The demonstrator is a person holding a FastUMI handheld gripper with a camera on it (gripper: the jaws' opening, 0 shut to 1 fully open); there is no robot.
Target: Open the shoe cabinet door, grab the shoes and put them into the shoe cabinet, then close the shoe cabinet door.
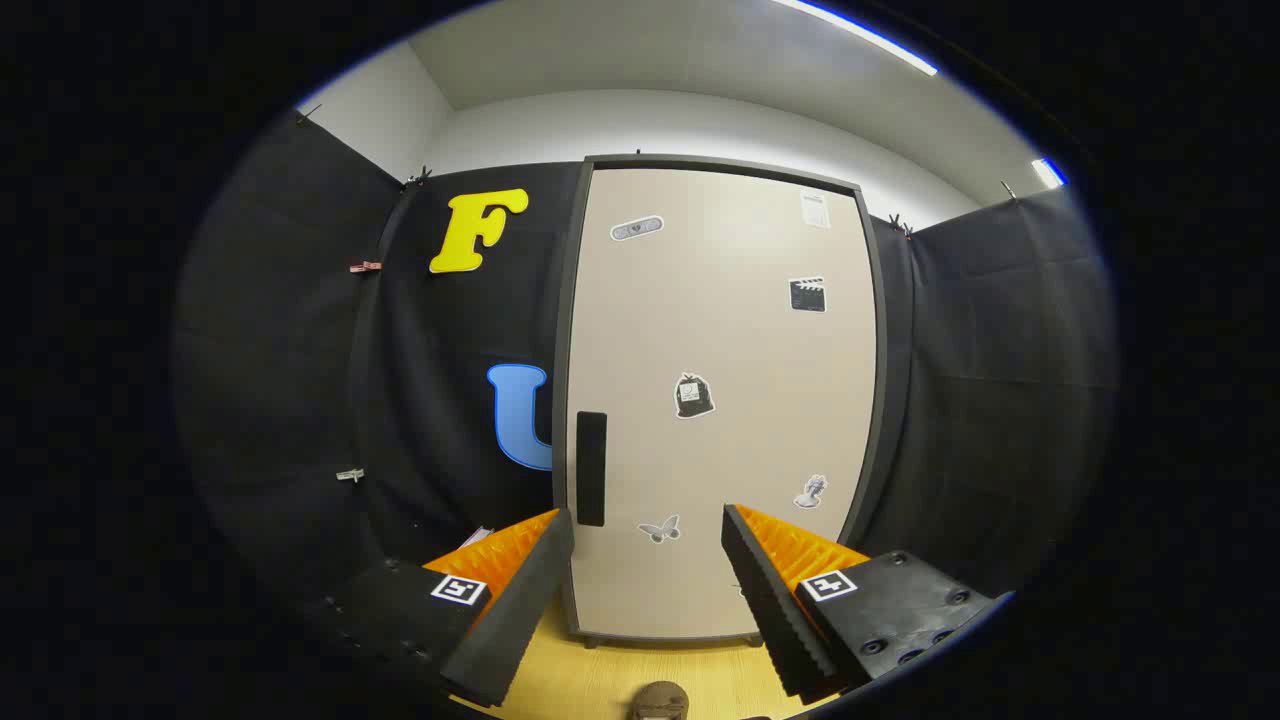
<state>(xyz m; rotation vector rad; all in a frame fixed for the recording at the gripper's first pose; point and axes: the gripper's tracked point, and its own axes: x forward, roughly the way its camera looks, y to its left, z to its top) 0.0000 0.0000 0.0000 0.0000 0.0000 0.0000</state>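
The shoe cabinet [720, 400] stands upright straight ahead, its tall beige door shut in a dark frame and dotted with several small stickers. A dark vertical handle [591, 468] sits low on the door's left edge. My gripper [648, 525] is open, its two fingers spread wide and pointing at the lower part of the door, a short way from it, with nothing between them. The left fingertip is just below the handle. A brownish rounded thing [660, 700], possibly a shoe's tip, peeks up on the floor below the fingers.
The cabinet rests on a light wooden floor [640, 665]. Black cloth walls [300, 400] close in on both sides of the cabinet. A white wall and ceiling with a light strip rise above the cloth.
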